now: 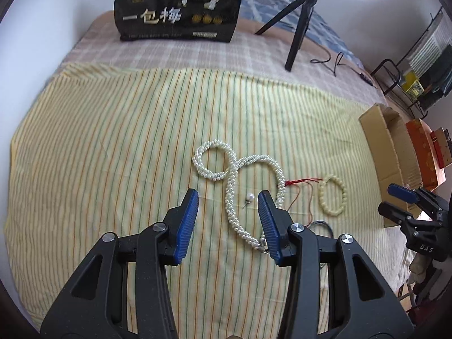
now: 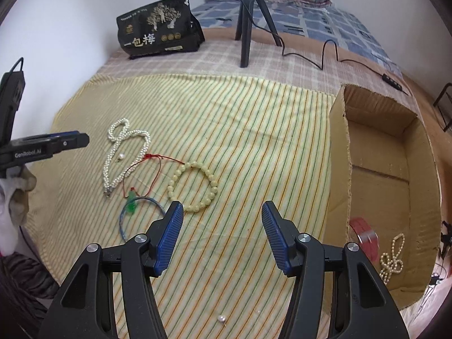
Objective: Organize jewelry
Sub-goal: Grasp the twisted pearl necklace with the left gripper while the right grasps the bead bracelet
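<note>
A long white pearl necklace point(image 1: 234, 169) lies looped on the striped cloth; it also shows in the right wrist view point(image 2: 124, 147). A pearl earring point(image 1: 250, 197) lies inside its loop. A cream bead bracelet point(image 1: 332, 196) point(image 2: 193, 186) lies to the right, with a red cord point(image 2: 147, 166), a green pendant point(image 2: 131, 203) and a blue cord point(image 2: 132, 217) nearby. My left gripper point(image 1: 228, 197) is open and empty above the necklace and earring. My right gripper point(image 2: 221, 212) is open and empty, just right of the bracelet. A second pearl earring point(image 2: 221, 318) lies between its arms. The cardboard box point(image 2: 339, 147) holds a small pearl piece point(image 2: 391, 257) and a red bangle point(image 2: 364, 237).
A black snack bag point(image 1: 178, 5) stands at the back of the bed. A ring-light tripod point(image 2: 248, 22) with a trailing cable point(image 2: 327, 53) stands behind the cloth. Orange boxes point(image 1: 423, 147) sit beyond the cardboard box.
</note>
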`<state>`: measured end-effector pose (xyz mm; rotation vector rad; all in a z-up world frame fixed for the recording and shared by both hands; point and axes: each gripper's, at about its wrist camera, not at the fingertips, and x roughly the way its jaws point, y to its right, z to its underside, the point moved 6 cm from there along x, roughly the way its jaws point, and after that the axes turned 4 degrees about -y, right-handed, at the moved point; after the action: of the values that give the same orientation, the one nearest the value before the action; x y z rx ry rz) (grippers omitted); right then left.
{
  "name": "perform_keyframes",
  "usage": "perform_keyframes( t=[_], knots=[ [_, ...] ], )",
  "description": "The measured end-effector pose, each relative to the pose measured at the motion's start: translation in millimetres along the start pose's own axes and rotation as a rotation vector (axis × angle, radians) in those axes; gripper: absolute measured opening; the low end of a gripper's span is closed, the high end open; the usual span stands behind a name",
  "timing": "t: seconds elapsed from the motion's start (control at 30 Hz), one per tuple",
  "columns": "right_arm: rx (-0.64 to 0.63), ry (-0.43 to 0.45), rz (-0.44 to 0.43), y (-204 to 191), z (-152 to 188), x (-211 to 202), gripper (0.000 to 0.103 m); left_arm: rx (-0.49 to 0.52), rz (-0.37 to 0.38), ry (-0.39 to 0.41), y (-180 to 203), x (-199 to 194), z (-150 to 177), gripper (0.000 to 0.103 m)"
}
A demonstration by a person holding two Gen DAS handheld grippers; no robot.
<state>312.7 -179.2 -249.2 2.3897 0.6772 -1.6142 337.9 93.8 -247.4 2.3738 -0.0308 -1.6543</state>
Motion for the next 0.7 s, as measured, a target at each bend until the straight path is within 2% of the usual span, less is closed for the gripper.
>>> perform_keyframes(
  t=[0.1, 0.17, 0.23, 0.3, 0.37, 0.4, 0.7],
  knots=[
    [0.01, -0.021, -0.008, 3.7, -2.1, 10.3, 0.056, -0.036, 0.011, -0.048, -5.2, 17.5, 2.8, 0.034],
    [0.014, -0.036, -0.013, 5.8, -3.8, 17.3, 0.046, -0.06, 0.023, -0.08, -6.9, 28.7, 5.8, 0.034],
    [0.02, -0.051, -0.018, 7.0, -5.9, 23.6, 0.041, -0.071, 0.035, -0.111, -6.5, 38.3, 8.2, 0.034],
    [0.026, -0.063, -0.021, 8.6, -7.7, 29.8, 0.04, -0.07, 0.03, -0.126, -5.7, 44.3, 8.4, 0.03],
    [0.032, -0.07, -0.029, 9.7, -9.7, 33.7, 0.029, -0.065, 0.018, -0.132, -4.4, 48.2, 8.9, 0.03],
    [0.037, -0.074, -0.036, 10.1, -10.5, 35.9, 0.027, -0.064, 0.014, -0.134, -4.3, 49.8, 9.3, 0.03],
    [0.04, -0.098, -0.06, 3.1, -18.2, 54.0, 0.023, -0.046, -0.035, -0.128, -2.4, 60.2, 7.5, 0.022]
  ],
)
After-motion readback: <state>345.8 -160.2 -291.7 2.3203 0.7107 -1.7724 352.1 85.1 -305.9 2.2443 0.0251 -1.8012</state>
